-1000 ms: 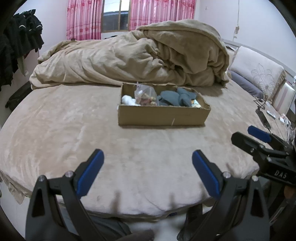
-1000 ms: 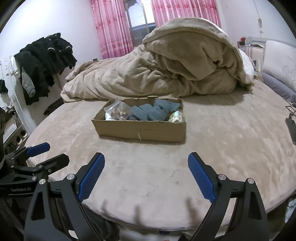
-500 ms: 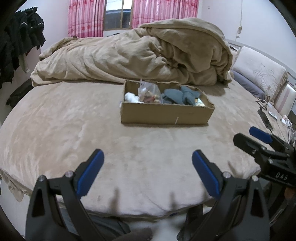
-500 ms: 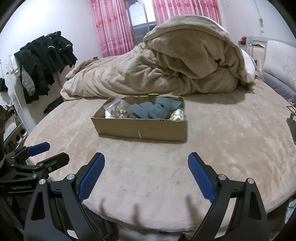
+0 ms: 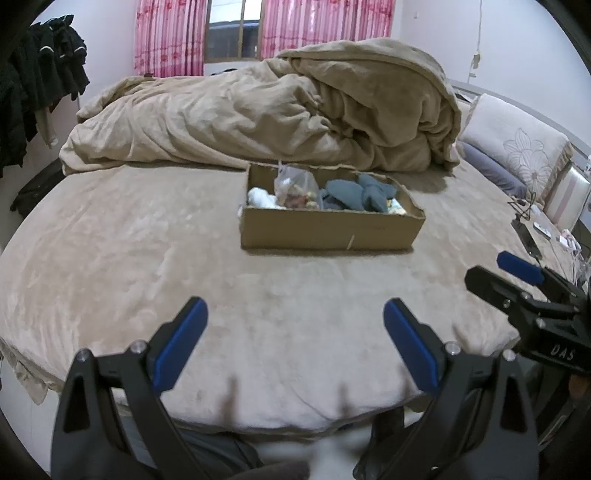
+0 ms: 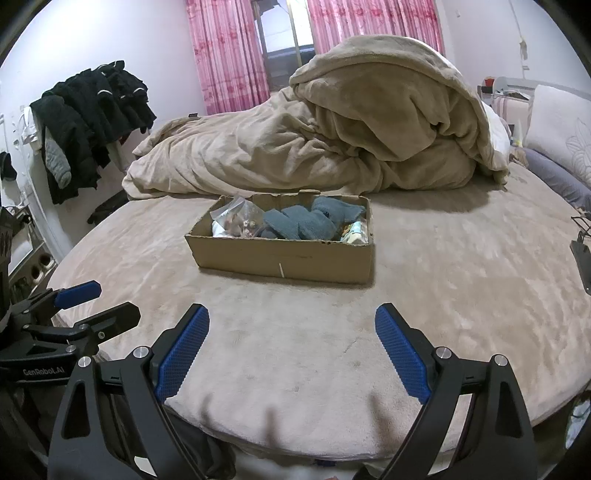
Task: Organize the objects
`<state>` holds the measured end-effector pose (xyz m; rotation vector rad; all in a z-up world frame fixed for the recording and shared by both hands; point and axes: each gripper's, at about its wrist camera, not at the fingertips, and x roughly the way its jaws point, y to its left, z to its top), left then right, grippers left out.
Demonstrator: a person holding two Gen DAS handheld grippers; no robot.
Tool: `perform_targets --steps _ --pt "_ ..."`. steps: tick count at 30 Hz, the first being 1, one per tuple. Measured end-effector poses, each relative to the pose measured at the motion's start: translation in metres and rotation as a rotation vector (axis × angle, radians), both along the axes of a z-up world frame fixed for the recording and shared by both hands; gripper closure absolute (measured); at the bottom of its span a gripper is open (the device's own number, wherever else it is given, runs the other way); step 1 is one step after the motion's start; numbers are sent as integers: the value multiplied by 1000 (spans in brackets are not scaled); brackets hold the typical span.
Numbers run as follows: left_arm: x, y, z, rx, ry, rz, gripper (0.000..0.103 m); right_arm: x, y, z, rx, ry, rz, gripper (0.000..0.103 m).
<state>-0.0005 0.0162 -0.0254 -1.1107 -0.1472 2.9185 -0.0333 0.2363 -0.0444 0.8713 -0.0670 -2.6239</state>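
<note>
A shallow cardboard box (image 5: 328, 230) (image 6: 284, 260) sits mid-bed on the beige sheet. It holds dark teal socks (image 5: 356, 194) (image 6: 303, 221), a clear plastic bag of small items (image 5: 295, 186) (image 6: 238, 219), something white (image 5: 260, 197) and a small packet (image 6: 354, 232). My left gripper (image 5: 295, 334) is open and empty, over the bed's near edge, well short of the box. My right gripper (image 6: 291, 338) is open and empty, also short of the box. Each gripper shows at the side of the other's view, the right one (image 5: 517, 273) and the left one (image 6: 92, 302).
A heaped beige duvet (image 5: 280, 118) (image 6: 332, 136) lies behind the box. Pillows (image 5: 517, 155) and a phone with cables (image 5: 528, 229) are at the right. Dark clothes (image 6: 85, 122) hang at the left. Pink curtains (image 5: 325, 29) frame a window.
Both cameras have edged forward and tilted slightly, so the box sits a little lower and larger in each view. Both grippers stay open and empty.
</note>
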Motion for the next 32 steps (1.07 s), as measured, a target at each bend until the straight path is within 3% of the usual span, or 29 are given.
perform_targets --steps 32 --pt "-3 3 -1 3 21 -29 6 1 -2 0 12 8 11 10"
